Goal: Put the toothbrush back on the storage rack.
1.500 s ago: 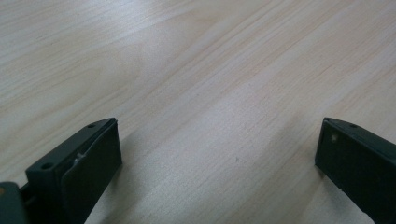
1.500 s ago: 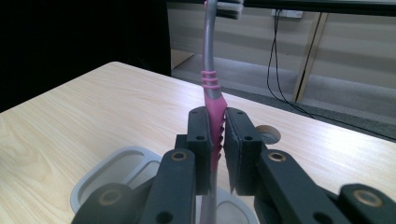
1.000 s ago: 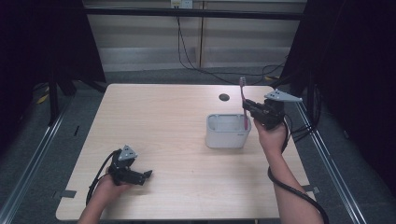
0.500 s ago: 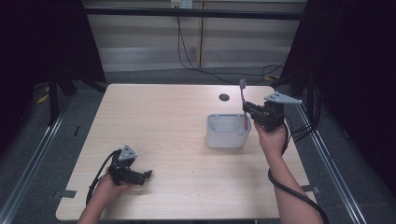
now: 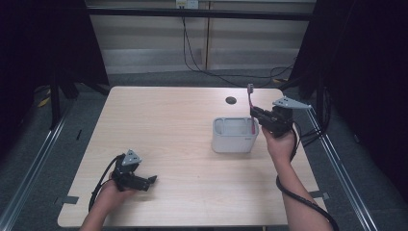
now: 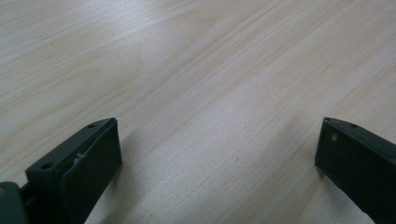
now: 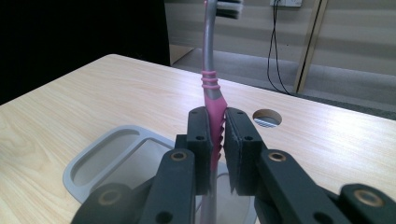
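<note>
Right gripper view has the right gripper [image 7: 215,140] clamped on the pink toothbrush [image 7: 211,88], upright over the grey holder [image 5: 234,135]; lower it straight. The left gripper [image 5: 144,181] rests wide open.

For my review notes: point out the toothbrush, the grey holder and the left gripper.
toothbrush [image 7: 215,100]: right gripper view, pink grip section above the jaws.
grey holder [image 5: 233,142]: high view, front wall.
left gripper [image 5: 153,180]: high view, between its open fingertips.
</note>
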